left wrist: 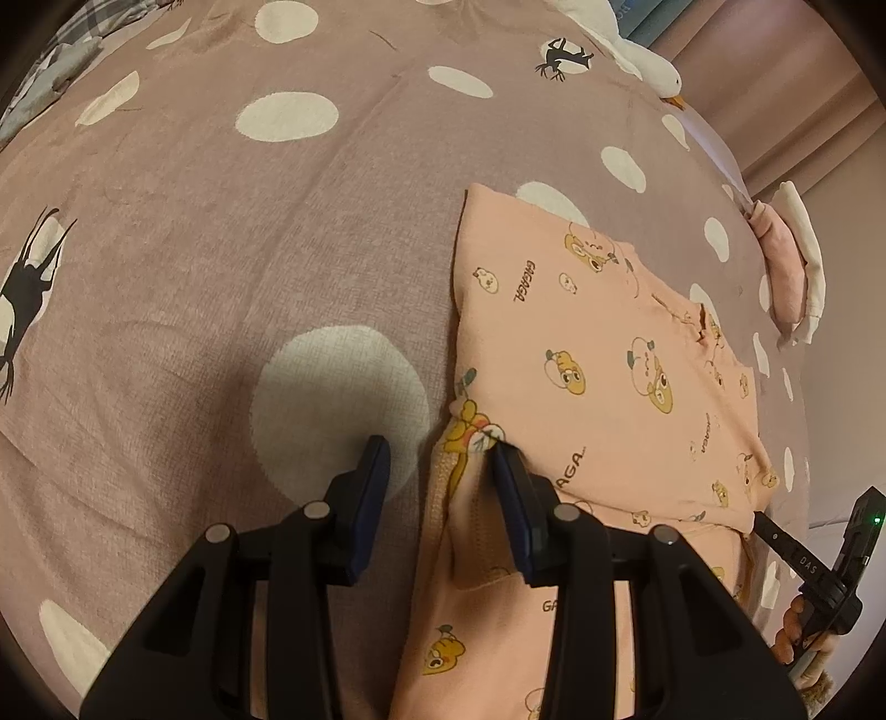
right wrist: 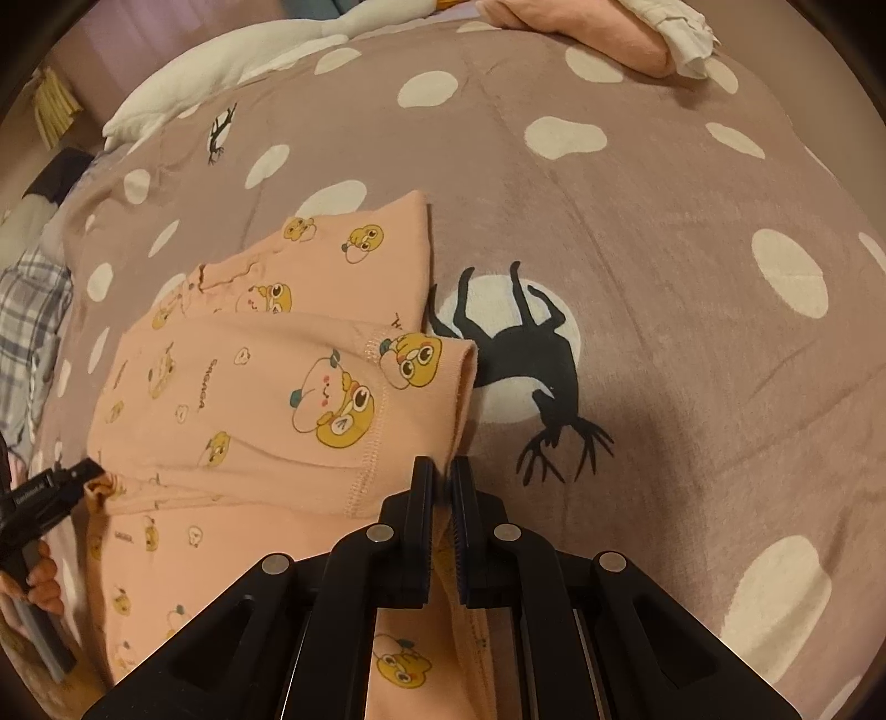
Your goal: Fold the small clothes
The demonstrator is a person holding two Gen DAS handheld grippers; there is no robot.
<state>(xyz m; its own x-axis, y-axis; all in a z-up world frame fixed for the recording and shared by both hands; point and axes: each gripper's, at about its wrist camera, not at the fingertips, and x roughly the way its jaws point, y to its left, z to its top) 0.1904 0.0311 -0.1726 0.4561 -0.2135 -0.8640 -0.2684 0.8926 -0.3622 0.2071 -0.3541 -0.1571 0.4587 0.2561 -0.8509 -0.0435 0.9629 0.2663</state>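
Observation:
A small pink garment [left wrist: 603, 354] printed with yellow cartoon figures lies partly folded on the bed; it also shows in the right wrist view [right wrist: 260, 399]. My left gripper [left wrist: 440, 446] is open at the garment's left edge, its right finger [left wrist: 512, 498] touching the cloth and a fold of cloth lying between the jaws. My right gripper [right wrist: 442, 471] is shut on the garment's right edge, pink cloth pinched between the jaws. The right gripper also shows in the left wrist view [left wrist: 761, 518], and the left gripper in the right wrist view [right wrist: 91, 473].
A mauve bedspread [left wrist: 221, 249] with white dots and black deer prints covers the bed. A folded pink and white pile [right wrist: 626, 27] lies at the far edge. A white plush goose [left wrist: 648, 61] and plaid cloth [right wrist: 27, 310] lie at the sides.

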